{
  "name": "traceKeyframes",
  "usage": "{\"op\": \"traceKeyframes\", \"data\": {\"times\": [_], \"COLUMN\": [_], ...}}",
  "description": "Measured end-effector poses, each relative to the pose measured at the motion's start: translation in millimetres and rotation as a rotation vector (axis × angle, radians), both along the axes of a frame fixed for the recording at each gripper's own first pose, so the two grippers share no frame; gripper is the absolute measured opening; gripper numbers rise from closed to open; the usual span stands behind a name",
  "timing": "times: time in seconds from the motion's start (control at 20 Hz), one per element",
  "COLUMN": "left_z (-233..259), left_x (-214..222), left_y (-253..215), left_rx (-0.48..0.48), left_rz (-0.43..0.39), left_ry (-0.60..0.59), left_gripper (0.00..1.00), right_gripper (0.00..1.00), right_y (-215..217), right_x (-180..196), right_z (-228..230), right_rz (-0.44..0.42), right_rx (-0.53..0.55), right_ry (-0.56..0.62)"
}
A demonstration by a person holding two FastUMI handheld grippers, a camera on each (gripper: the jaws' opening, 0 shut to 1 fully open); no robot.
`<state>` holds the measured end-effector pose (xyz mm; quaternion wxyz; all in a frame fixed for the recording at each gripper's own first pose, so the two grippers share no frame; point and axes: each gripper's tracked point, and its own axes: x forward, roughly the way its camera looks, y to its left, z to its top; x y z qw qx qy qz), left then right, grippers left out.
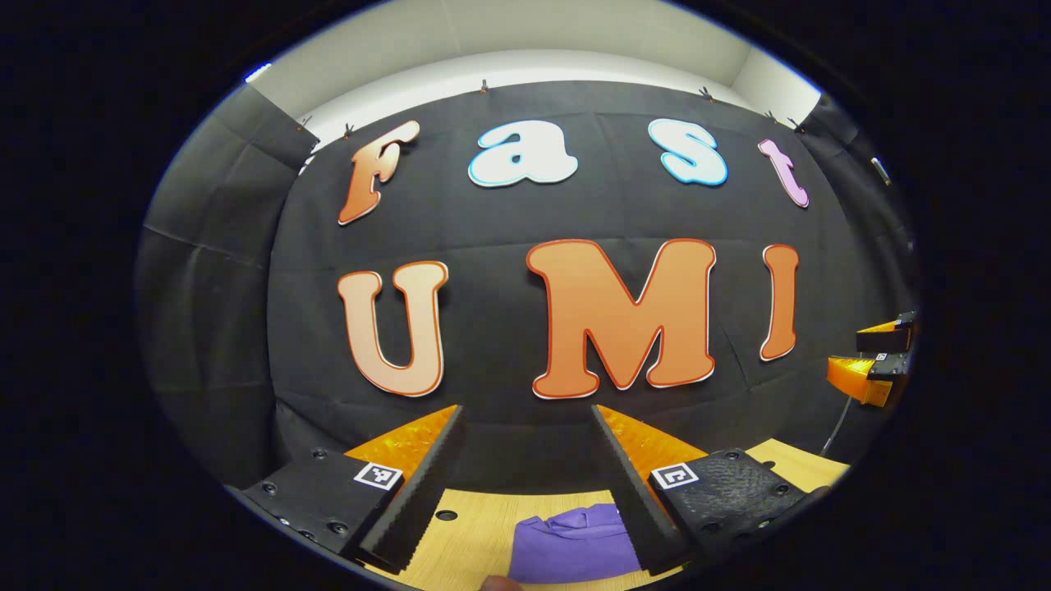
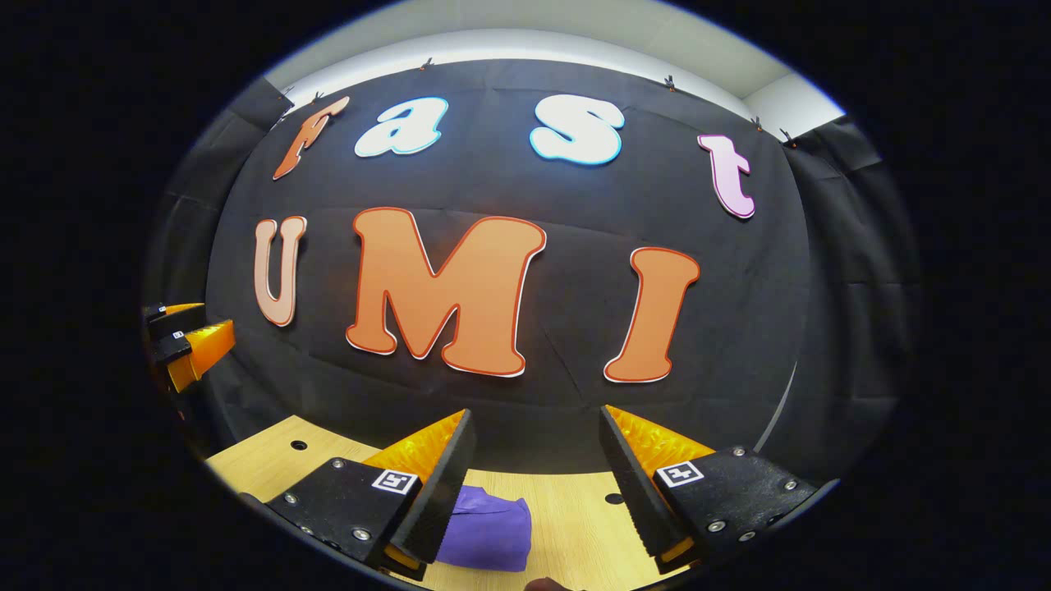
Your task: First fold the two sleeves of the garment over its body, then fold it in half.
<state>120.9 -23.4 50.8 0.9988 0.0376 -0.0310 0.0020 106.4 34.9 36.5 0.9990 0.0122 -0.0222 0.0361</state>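
Both units are up off the surface [image 1: 484,533] and aimed at the booth wall, so I read this as either the very start or the very end, and I lean toward the end. The left hand-held gripper [image 1: 525,484] has its fingers spread wide w/ nothing between them; same for the right hand-held gripper [image 2: 534,484], jaws apart and empty. The garment [image 1: 575,546] is a purple bundle lying on the light wood surface, low in the left gripper view, just below and between the fingertips, its right edge tucked behind the right-side finger. In the right gripper view the garment [image 2: 488,529] sits beside the left-side finger, partly hidden by it, clear of the other finger. It looks compact, w/ a rounded far edge and straight-ish sides, and no sleeve sticks out that I can see, which suits a piece already folded in on itself. But I get just a slice of it in each view, so I can't confirm sleeves in + halved vs. just lumped in a heap. Each gripper also catches the other one off at the side edge, held well apart. My call: prob. done or nearly so; if not, everything's left to do, since neither gripper touches the cloth.
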Motion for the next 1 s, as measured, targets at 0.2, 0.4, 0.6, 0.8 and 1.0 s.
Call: {"op": "traceKeyframes", "data": {"times": [0.2,0.4,0.6,0.8,1.0], "left_z": [2.9,-3.2,-21.4,-27.7,-32.9], "left_x": [-20.5,-34.9,-45.0,-54.3,-63.2], "left_y": [5.1,5.4,4.4,2.9,-2.6], "left_rx": [-0.012,-0.001,-0.002,0.009,0.023], "left_rz": [-0.002,0.007,0.02,0.045,0.057], "left_ry": [-0.054,-0.073,-0.045,-0.053,-0.05], "left_gripper": [0.94,0.94,0.94,0.93,0.94], "right_gripper": [0.9,0.9,0.9,0.9,0.89], "right_y": [1.4,-5.7,-7.9,-8.1,-8.5], "right_x": [-18.1,-27.6,-32.2,-36.9,-40.1], "right_z": [-4.8,-8.9,-17.2,-23.2,-29.4], "right_rz": [0.006,-0.019,-0.019,0.005,0.021], "right_rx": [0.017,0.037,0.023,0.002,0.001], "right_ry": [-0.011,-0.025,-0.031,-0.04,-0.043]}}
